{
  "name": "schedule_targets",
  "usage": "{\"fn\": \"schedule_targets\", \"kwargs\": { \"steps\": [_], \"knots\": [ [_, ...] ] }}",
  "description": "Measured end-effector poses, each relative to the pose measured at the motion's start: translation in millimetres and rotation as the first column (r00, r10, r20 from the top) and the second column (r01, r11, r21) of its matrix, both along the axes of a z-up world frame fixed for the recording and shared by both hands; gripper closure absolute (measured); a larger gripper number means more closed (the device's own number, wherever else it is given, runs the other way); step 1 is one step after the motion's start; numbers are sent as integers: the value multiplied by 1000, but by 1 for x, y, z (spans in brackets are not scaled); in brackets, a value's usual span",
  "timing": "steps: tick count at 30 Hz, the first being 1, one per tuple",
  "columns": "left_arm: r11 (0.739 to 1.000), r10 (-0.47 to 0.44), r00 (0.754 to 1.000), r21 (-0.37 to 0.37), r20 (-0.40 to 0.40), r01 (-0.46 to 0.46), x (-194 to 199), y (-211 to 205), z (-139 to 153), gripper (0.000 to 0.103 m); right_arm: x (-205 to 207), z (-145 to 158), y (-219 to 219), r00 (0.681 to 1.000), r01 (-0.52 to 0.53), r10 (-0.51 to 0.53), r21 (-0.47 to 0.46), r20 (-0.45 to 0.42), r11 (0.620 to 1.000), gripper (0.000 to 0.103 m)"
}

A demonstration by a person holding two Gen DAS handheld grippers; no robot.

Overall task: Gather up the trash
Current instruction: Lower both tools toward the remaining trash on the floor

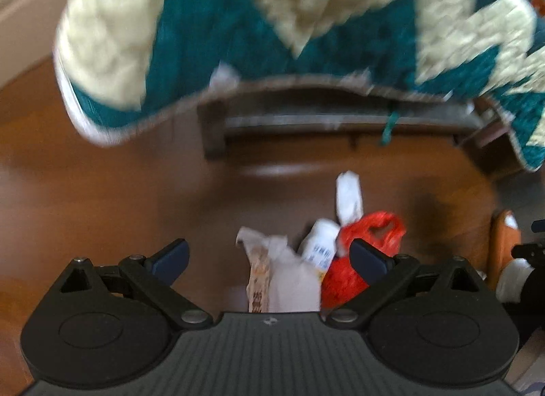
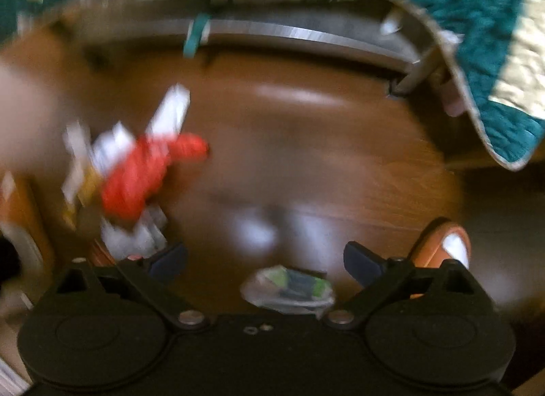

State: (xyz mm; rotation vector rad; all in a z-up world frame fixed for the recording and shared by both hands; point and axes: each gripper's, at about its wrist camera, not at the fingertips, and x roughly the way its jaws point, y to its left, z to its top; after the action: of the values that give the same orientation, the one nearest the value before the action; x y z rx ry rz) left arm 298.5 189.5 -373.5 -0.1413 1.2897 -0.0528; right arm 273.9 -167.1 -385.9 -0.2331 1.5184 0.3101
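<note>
Wooden floor (image 1: 102, 208) (red bag (image 1: 368, 246), wrappers)

Dim warm light, heavy motion blur, fisheye bending at edges, pale glare streak on the floor (image 2: 299, 96).

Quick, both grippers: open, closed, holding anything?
Left gripper: open, holding nothing, above the trash pile.
Right gripper: open, holding nothing, over a clear wrapper.

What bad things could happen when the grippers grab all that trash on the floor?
The left gripper is open over a heap: a paper wrapper, a white bottle and a red bag. It might pinch only one and scatter the rest. The right gripper could flatten the small packet against the floor. Both pictures are blurry, so aiming may be off.
</note>
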Motion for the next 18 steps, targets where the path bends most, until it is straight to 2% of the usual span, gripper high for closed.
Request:
{"fn": "schedule_targets", "kwargs": {
  "steps": [3, 5, 10, 13, 18],
  "knots": [
    [1000, -4, 997, 6, -72, 4, -1, 2, -36, 2, -12, -31, 6, 988, -142, 138, -48, -69, 989, 7],
    [1000, -23, 993, 10, -113, 24, -2, -1, -59, 2, -23, -49, 12, 964, -252, 243, -76, -109, 965, 9],
    [999, -41, 979, 10, -201, 44, -11, -3, -115, 3, -55, -89, 26, 844, -527, 497, -140, -201, 838, 13],
    [999, -31, 974, 15, -225, 36, -14, 1, -142, 3, -63, -106, 24, 801, -589, 549, -151, -239, 794, 20],
    [999, -36, 973, 6, -227, 38, -13, 6, -172, 14, -63, -124, 18, 789, -601, 553, -145, -269, 786, 26]
  ]
}}
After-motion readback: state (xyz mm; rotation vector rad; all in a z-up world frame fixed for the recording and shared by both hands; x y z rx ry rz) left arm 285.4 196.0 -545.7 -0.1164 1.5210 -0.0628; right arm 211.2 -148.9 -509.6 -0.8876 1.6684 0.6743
